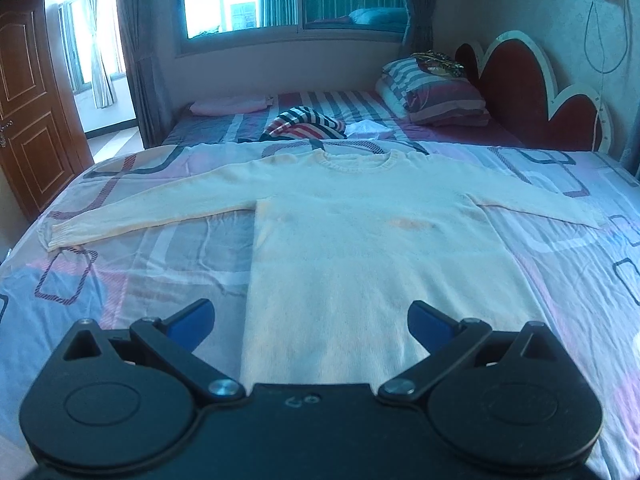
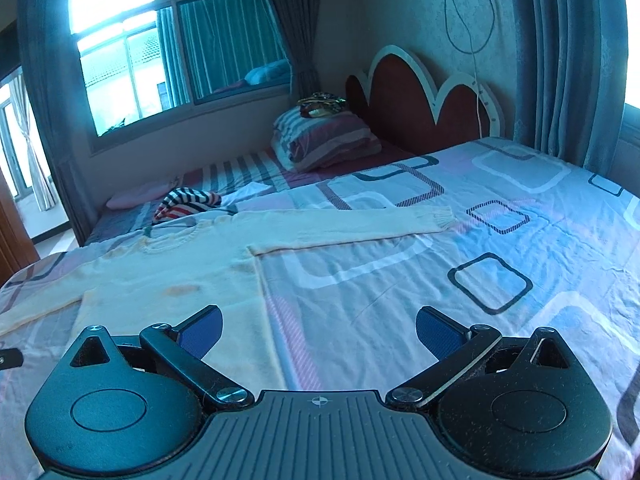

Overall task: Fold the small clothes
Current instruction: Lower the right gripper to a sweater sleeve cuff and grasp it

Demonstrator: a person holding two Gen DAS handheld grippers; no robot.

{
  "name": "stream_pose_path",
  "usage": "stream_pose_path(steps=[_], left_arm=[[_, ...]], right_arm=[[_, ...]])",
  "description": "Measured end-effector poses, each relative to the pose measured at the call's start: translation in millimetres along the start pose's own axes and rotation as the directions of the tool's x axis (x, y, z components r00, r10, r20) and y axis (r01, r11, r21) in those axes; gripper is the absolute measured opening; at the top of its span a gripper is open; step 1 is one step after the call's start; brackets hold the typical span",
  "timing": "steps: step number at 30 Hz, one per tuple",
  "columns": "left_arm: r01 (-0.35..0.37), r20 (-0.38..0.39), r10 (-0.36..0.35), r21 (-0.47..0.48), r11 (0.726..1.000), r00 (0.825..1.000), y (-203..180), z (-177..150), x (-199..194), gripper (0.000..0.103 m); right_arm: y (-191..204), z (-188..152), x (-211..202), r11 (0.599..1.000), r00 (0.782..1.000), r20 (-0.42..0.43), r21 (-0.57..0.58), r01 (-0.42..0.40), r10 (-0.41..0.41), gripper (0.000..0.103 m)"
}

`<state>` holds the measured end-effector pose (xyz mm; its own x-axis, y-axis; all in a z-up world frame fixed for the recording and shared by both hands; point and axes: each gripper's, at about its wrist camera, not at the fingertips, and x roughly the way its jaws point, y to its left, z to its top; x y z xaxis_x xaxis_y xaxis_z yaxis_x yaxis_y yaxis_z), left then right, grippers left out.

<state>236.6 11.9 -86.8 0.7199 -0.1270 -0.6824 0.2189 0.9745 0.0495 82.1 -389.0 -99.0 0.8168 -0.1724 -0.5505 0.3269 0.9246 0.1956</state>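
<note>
A cream long-sleeved knit sweater (image 1: 360, 240) lies flat on the bed, front up, both sleeves spread out sideways, neck toward the far side. My left gripper (image 1: 311, 322) is open and empty, hovering over the sweater's lower hem. In the right wrist view the sweater (image 2: 180, 276) lies at the left, its right sleeve (image 2: 352, 228) stretched toward the middle. My right gripper (image 2: 319, 330) is open and empty, above the sweater's lower right edge and the bare sheet.
The bed sheet (image 1: 160, 256) has a pattern of rounded squares. A striped garment (image 1: 308, 122), a white cloth (image 1: 368, 129) and a pink folded item (image 1: 228, 105) lie behind the sweater. Striped pillows (image 1: 436, 92) rest against the red headboard (image 1: 528, 96). A wooden door (image 1: 28, 100) stands at left.
</note>
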Motion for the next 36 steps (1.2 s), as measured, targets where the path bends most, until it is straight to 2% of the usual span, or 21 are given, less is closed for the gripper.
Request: stream_pose_path(steps=[1, 2, 3, 4, 9, 17, 24, 27, 29, 32, 33, 34, 35, 36], left_arm=[[-0.011, -0.003, 0.011, 0.004, 1.0, 1.0, -3.9, 3.0, 7.6, 0.102], [-0.019, -0.007, 0.019, 0.005, 1.0, 1.0, -7.7, 5.7, 14.5, 0.102], [-0.025, -0.012, 0.025, 0.004, 1.0, 1.0, -11.4, 8.5, 21.4, 0.102], [-0.031, -0.019, 0.031, 0.0, 1.0, 0.999, -15.6, 11.9, 29.1, 0.102], [-0.058, -0.044, 0.057, -0.023, 0.998, 0.997, -36.8, 30.2, 69.7, 0.1], [-0.08, -0.09, 0.073, -0.076, 0.994, 0.993, -62.8, 51.2, 124.5, 0.097], [-0.111, -0.105, 0.106, -0.048, 0.993, 0.989, -78.9, 57.5, 154.9, 0.092], [-0.118, -0.115, 0.112, -0.048, 0.992, 0.987, -78.2, 58.3, 159.6, 0.091], [-0.123, -0.117, 0.116, -0.051, 0.991, 0.986, -75.9, 59.7, 161.1, 0.09], [-0.132, -0.116, 0.125, -0.049, 0.99, 0.985, -72.2, 62.3, 163.2, 0.088], [-0.128, -0.114, 0.122, -0.048, 0.991, 0.986, -70.5, 62.4, 163.6, 0.085], [-0.127, -0.117, 0.121, -0.048, 0.991, 0.986, -69.4, 62.4, 164.0, 0.083], [-0.128, -0.122, 0.122, -0.048, 0.991, 0.985, -68.4, 62.2, 164.7, 0.083], [-0.129, -0.126, 0.123, -0.047, 0.99, 0.984, -67.5, 62.8, 165.8, 0.082]], right_arm=[[-6.8, 3.9, 12.3, 1.0, 1.0, -0.004, 0.005, 0.001, -0.001, 0.101], [-13.9, 8.2, 25.0, 1.0, 1.0, -0.009, 0.011, -0.002, 0.002, 0.096], [-20.8, 12.4, 38.7, 1.0, 1.0, -0.017, 0.016, -0.005, 0.005, 0.076], [-28.4, 16.8, 54.1, 1.0, 0.999, -0.037, 0.023, -0.004, 0.005, 0.066], [-71.9, 39.6, 124.2, 0.996, 0.996, -0.086, 0.094, -0.001, 0.009, 0.066], [-150.1, 65.4, 227.0, 0.978, 0.986, -0.156, 0.188, 0.092, -0.063, 0.066], [-203.5, 80.4, 292.3, 0.947, 0.977, -0.182, 0.279, 0.157, -0.108, 0.066], [-221.5, 82.7, 312.9, 0.926, 0.975, -0.202, 0.34, 0.164, -0.098, 0.047], [-231.5, 84.2, 325.3, 0.908, 0.975, -0.205, 0.387, 0.161, -0.086, 0.046], [-235.0, 91.7, 333.0, 0.907, 0.978, -0.187, 0.387, 0.163, -0.096, 0.045], [-235.7, 93.9, 335.4, 0.908, 0.979, -0.183, 0.389, 0.158, -0.092, 0.038], [-235.5, 95.3, 337.5, 0.909, 0.979, -0.182, 0.386, 0.161, -0.096, 0.014], [-235.1, 96.1, 340.0, 0.909, 0.978, -0.186, 0.384, 0.165, -0.1, 0.003], [-234.3, 96.2, 343.3, 0.906, 0.978, -0.187, 0.389, 0.164, -0.096, 0.003]])
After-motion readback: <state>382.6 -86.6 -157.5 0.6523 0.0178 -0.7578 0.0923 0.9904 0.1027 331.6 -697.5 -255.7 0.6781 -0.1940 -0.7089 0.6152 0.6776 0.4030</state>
